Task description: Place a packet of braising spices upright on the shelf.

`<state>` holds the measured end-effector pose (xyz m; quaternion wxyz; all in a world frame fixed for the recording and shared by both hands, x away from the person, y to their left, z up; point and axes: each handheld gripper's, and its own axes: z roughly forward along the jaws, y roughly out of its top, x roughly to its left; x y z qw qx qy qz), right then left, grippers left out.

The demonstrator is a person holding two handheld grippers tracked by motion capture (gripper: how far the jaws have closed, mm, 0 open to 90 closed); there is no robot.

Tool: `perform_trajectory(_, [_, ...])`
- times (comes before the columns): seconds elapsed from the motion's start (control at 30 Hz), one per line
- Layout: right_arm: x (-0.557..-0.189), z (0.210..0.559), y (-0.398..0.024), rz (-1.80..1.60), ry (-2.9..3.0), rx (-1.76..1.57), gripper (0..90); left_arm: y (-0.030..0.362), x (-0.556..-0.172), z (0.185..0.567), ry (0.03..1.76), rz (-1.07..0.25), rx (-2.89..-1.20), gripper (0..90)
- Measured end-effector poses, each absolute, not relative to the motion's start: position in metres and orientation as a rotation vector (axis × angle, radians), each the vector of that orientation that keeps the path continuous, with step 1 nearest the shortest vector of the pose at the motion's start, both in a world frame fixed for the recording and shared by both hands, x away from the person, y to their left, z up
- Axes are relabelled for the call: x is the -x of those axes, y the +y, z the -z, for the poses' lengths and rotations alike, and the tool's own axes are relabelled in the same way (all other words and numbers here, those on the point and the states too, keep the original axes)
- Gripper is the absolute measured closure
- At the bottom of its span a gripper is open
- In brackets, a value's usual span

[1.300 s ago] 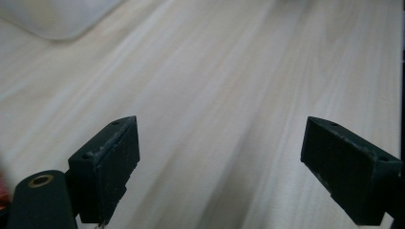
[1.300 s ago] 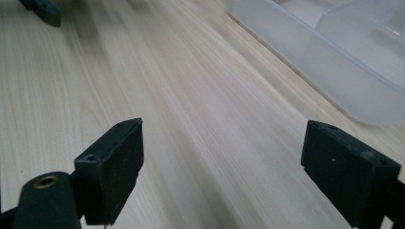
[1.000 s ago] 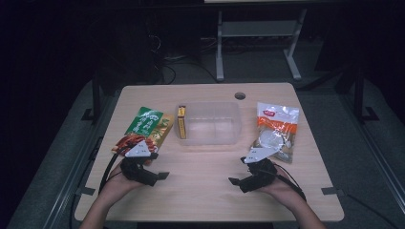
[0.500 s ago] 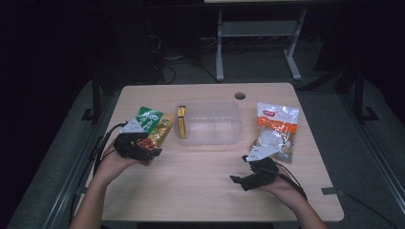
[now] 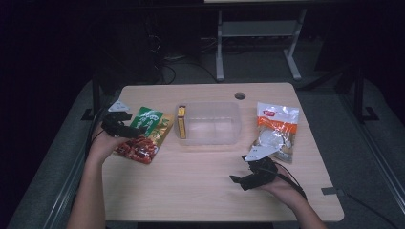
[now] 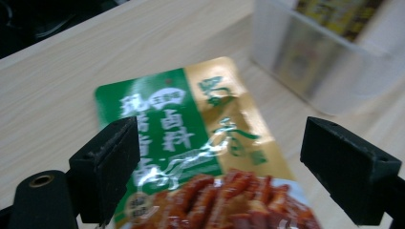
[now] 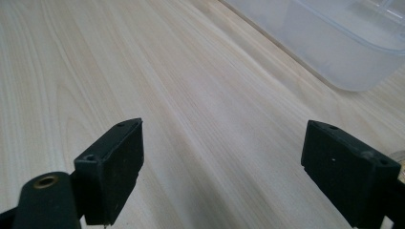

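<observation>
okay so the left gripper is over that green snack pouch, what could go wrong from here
The pouch lies flat on the table, so the open left gripper might slide over its glossy film instead of pinching it. The clear box sits close by, so a dragged pouch could bump it.

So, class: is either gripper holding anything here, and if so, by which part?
Nothing is held. The left gripper is open over the green packet; the right gripper is open over the table.
</observation>
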<state>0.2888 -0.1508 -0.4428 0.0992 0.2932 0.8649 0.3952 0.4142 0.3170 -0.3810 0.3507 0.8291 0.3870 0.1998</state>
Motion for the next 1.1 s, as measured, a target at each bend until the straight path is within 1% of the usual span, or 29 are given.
perform_trajectory(0.03, [-0.289,0.443,-0.150,-1.165,2.562,-0.861,14.2,0.324,-0.419,0.383,1.024,-0.533,-2.135,12.8])
perform_trajectory(0.2, [-0.290,0.444,-0.149,-1.164,2.568,-0.857,14.3,0.335,-0.426,0.394,1.047,-0.533,-2.154,12.8])
perform_trajectory(0.3, [-0.290,0.445,-0.148,-1.156,2.577,-0.845,14.3,0.344,-0.432,0.411,1.100,-0.495,-2.164,12.8])
perform_trajectory(0.47, [-0.292,0.445,-0.149,-1.153,2.574,-0.842,14.3,0.347,-0.436,0.426,1.150,-0.445,-2.181,12.3])
perform_trajectory(0.5, [-0.291,0.445,-0.149,-1.150,2.576,-0.838,14.3,0.349,-0.437,0.432,1.184,-0.418,-2.166,12.5])
perform_trajectory(0.6, [-0.290,0.445,-0.149,-1.144,2.577,-0.836,14.3,0.351,-0.437,0.437,1.208,-0.421,-2.176,12.2])
perform_trajectory(0.63, [-0.289,0.446,-0.149,-1.138,2.580,-0.833,14.3,0.353,-0.437,0.441,1.235,-0.400,-2.175,11.8])
perform_trajectory(0.8, [-0.288,0.446,-0.149,-1.133,2.591,-0.832,14.3,0.356,-0.433,0.448,1.266,-0.396,-2.164,11.5])
perform_trajectory(0.93, [-0.287,0.446,-0.148,-1.128,2.599,-0.820,14.3,0.355,-0.431,0.453,1.282,-0.377,-2.199,11.3])
perform_trajectory(1.1, [-0.287,0.446,-0.148,-1.125,2.604,-0.818,14.2,0.352,-0.431,0.455,1.289,-0.385,-2.204,11.0])
